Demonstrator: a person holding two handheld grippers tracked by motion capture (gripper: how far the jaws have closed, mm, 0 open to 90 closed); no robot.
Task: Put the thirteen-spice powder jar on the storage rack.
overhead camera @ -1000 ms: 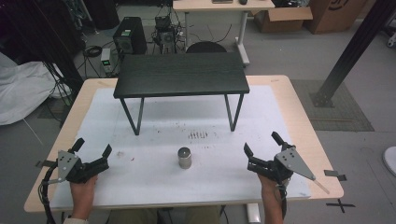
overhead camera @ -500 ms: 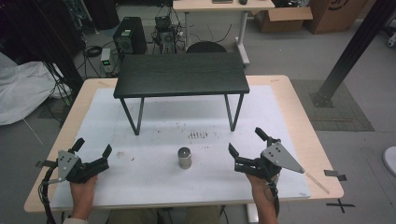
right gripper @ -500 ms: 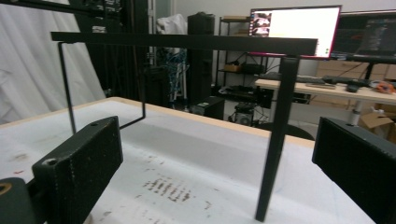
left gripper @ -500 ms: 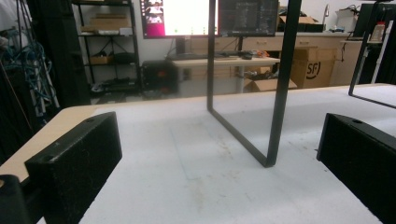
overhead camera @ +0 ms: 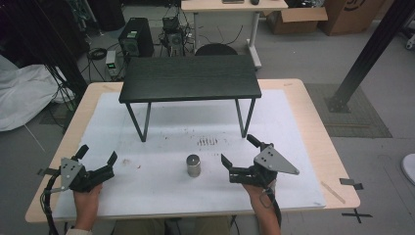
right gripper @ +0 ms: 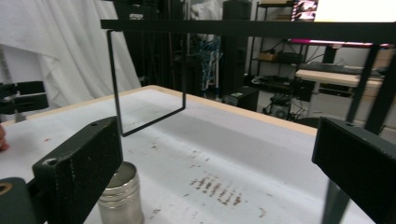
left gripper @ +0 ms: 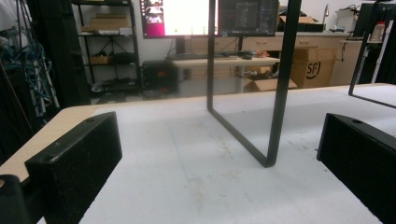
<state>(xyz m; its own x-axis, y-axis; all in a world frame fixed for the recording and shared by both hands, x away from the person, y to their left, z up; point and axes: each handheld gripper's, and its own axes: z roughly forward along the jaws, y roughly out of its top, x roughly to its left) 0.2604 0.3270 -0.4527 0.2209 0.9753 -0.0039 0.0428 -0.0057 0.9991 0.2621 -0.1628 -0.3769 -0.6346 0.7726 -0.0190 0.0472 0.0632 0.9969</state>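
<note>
A small silver metal can (overhead camera: 194, 165) stands upright on the white mat (overhead camera: 161, 186), front and centre. My right gripper (overhead camera: 240, 152) is open, just right of the can, jaws pointing left and away from me. In the right gripper view the can (right gripper: 120, 198) sits low beside the left jaw, with the gripper (right gripper: 215, 172) empty. My left gripper (overhead camera: 97, 154) is open near the table's front left corner, empty, well away from the can. The left gripper view has its jaws (left gripper: 219, 163) spread wide over bare mat.
A low black table (overhead camera: 190, 78) on thin black legs stands across the back of the mat; one leg frame (left gripper: 261, 140) rises ahead of the left gripper. Dark stains (overhead camera: 208, 142) mark the mat behind the can. The wooden table edge (overhead camera: 337, 161) runs right.
My right gripper has moved left across the mat toward the can, from the right edge to just beside it. The left gripper and the can have stayed put.
</note>
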